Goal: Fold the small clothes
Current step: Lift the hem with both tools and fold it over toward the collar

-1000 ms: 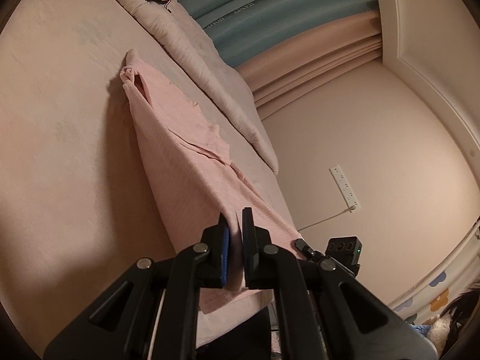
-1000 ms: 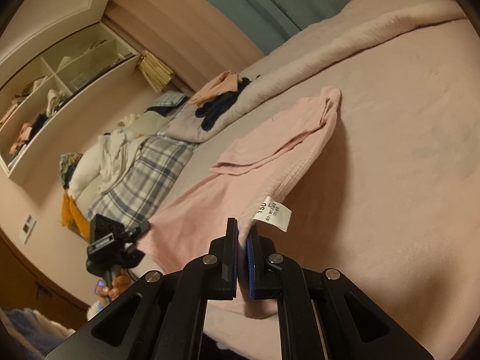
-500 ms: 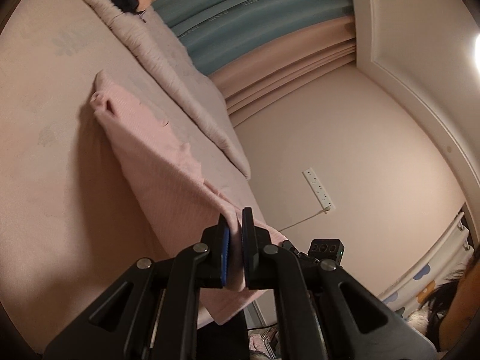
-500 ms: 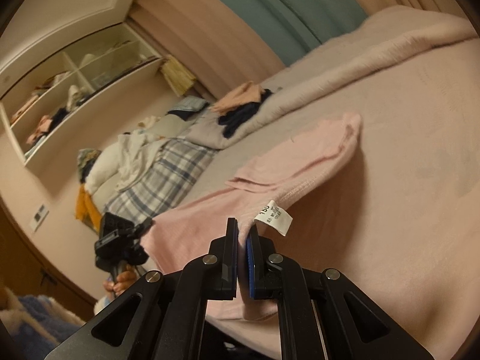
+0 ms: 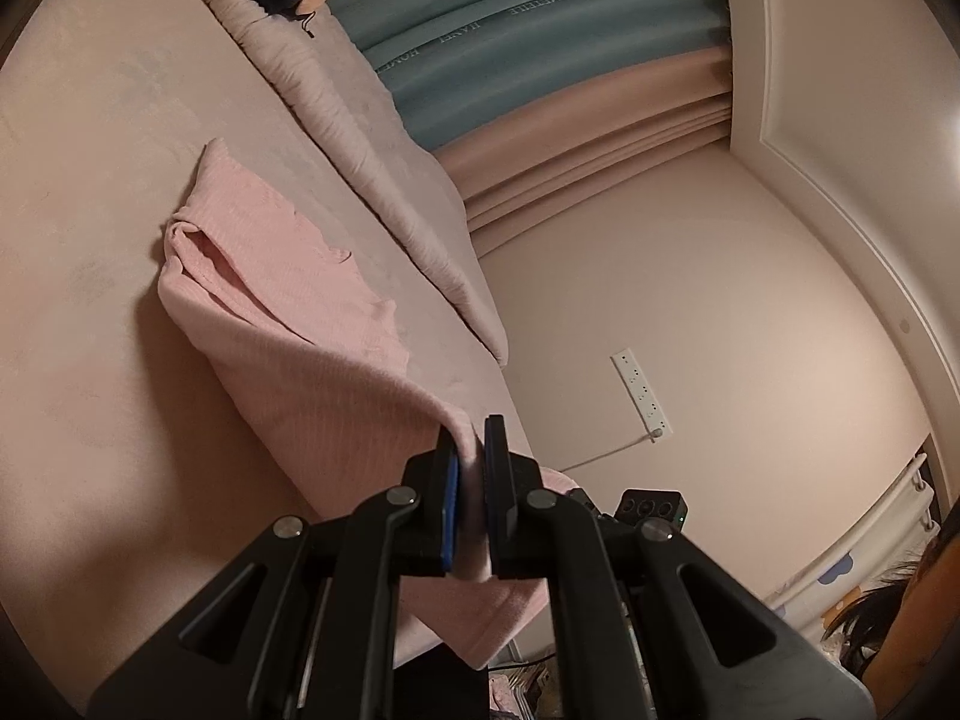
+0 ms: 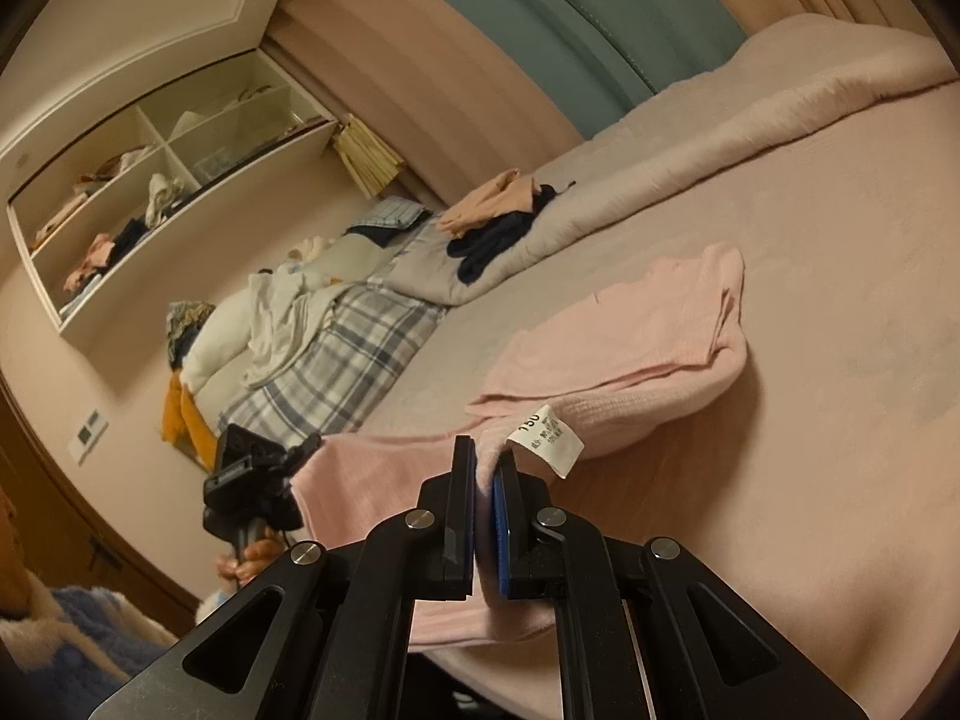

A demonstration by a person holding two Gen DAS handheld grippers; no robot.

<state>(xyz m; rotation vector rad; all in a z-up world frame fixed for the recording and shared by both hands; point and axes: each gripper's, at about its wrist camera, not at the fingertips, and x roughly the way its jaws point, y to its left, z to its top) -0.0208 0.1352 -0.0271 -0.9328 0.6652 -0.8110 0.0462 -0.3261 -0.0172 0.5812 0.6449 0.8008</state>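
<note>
1. Two grippers are clenched on one pink garment: the left gripper [image 5: 471,456] pinches a near edge of the pink garment [image 5: 288,324], and the right gripper [image 6: 486,468] pinches another near edge of it, just beside a white care label [image 6: 549,438].
2. Between the two grips the cloth hangs a little over the near side of the bed [image 6: 840,360].
3. Farther out, the garment lies on the pink bed cover, with its far end doubled over into a soft roll.
4. Beyond it a rolled blanket [image 6: 690,150] crosses the bed, and dark and peach clothes [image 6: 498,222] lie on it.
5. At the back hang teal and pink curtains [image 5: 540,48].
</note>
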